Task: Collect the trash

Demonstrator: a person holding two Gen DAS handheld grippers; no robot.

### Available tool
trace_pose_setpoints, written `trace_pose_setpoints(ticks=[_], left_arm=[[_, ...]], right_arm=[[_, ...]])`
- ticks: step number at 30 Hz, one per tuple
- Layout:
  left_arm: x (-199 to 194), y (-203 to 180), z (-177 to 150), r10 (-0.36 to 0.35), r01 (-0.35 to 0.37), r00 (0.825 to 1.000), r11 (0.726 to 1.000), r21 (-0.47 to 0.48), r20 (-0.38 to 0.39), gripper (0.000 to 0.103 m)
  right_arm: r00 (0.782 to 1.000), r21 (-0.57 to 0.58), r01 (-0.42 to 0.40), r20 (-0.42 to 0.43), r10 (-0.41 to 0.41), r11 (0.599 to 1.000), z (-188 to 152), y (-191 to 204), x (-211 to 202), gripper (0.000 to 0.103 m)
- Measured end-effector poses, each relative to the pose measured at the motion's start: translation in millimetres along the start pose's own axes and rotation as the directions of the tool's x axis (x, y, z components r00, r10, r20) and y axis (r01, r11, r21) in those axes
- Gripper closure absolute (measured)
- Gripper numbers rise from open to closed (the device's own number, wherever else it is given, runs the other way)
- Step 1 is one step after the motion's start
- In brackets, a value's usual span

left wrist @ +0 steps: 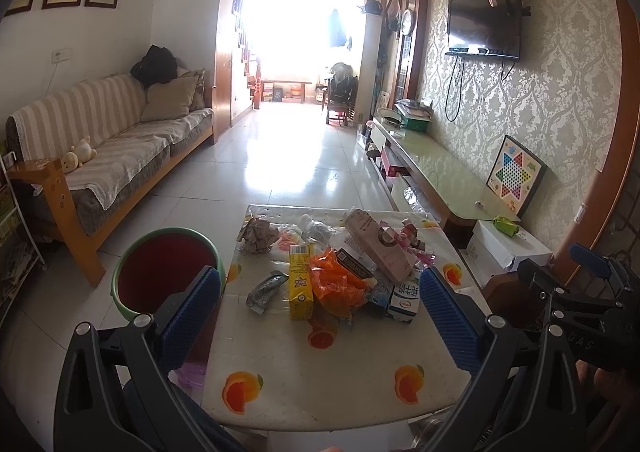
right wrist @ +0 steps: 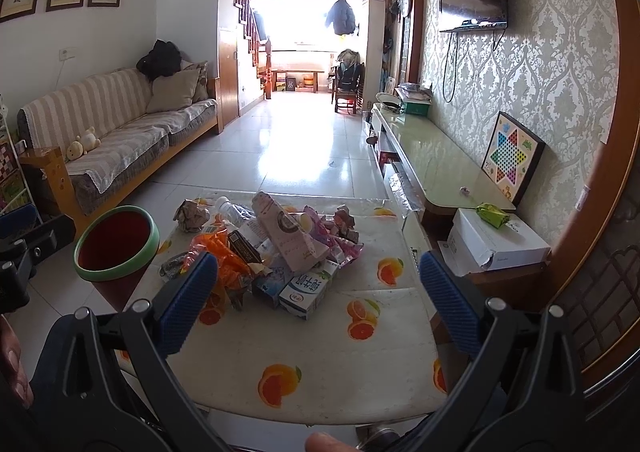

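Note:
A heap of trash lies on the small table (left wrist: pixel 340 380) with the orange-print cloth: a yellow carton (left wrist: pixel 300 286), an orange wrapper (left wrist: pixel 338 284), a white milk carton (left wrist: pixel 405 298), a pink box (left wrist: pixel 378 248), crumpled brown paper (left wrist: pixel 258 236) and a silver wrapper (left wrist: pixel 264 290). A red bin with a green rim (left wrist: pixel 160 272) stands on the floor left of the table. My left gripper (left wrist: pixel 320 292) hangs open above the near side of the heap. My right gripper (right wrist: pixel 318 280) is open too, over the milk carton (right wrist: pixel 306 292), with the bin (right wrist: pixel 116 244) to its left. Neither holds anything.
A striped sofa (left wrist: pixel 120 139) runs along the left wall, a glass-topped TV bench (left wrist: pixel 436 167) along the right. A white box (right wrist: pixel 496 240) with a green packet sits right of the table. The right gripper's frame (left wrist: pixel 580 300) shows at the left view's right edge. Tiled floor stretches beyond.

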State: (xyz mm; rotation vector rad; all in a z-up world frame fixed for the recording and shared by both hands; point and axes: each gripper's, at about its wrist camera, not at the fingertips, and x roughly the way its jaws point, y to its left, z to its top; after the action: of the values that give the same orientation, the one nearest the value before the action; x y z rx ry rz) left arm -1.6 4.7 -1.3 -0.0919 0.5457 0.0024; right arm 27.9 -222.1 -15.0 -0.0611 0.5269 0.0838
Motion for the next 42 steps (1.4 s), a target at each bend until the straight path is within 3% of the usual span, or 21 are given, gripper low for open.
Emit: trace_pose_setpoints(ticks=[11, 20, 25, 32, 42], left_arm=[[18, 2, -13, 0.008, -0.008, 0.999, 1.000, 0.011, -0.042, 0.008], [87, 1, -21, -0.009, 0.014, 0.986, 0.999, 0.033, -0.164, 0.008], [132, -7, -22, -0.042, 0.056, 0.969, 0.997, 0.050, -0.243, 0.008], [211, -9, -32, -0.097, 0.096, 0.920, 0.995, -0.020, -0.380, 0.008], [280, -20, -37, -0.071, 0.080, 0.883, 0.997, 0.001, -0.465, 0.010]], right_arm=[[0.999, 0.012, 0.005, -0.043, -0.005, 1.000, -16, -6, 18, 0.003], [0.992, 0.038, 0.012, -0.128, -0.007, 0.999, -38, -24, 67, 0.003], [0.990, 0.063, 0.013, -0.138, -0.004, 0.998, -44, -37, 82, 0.003], [0.985, 0.095, 0.009, -0.173, 0.008, 0.995, -65, -47, 104, 0.003], [0.976, 0.138, -0.002, -0.214, 0.032, 0.990, -88, -58, 127, 0.003]])
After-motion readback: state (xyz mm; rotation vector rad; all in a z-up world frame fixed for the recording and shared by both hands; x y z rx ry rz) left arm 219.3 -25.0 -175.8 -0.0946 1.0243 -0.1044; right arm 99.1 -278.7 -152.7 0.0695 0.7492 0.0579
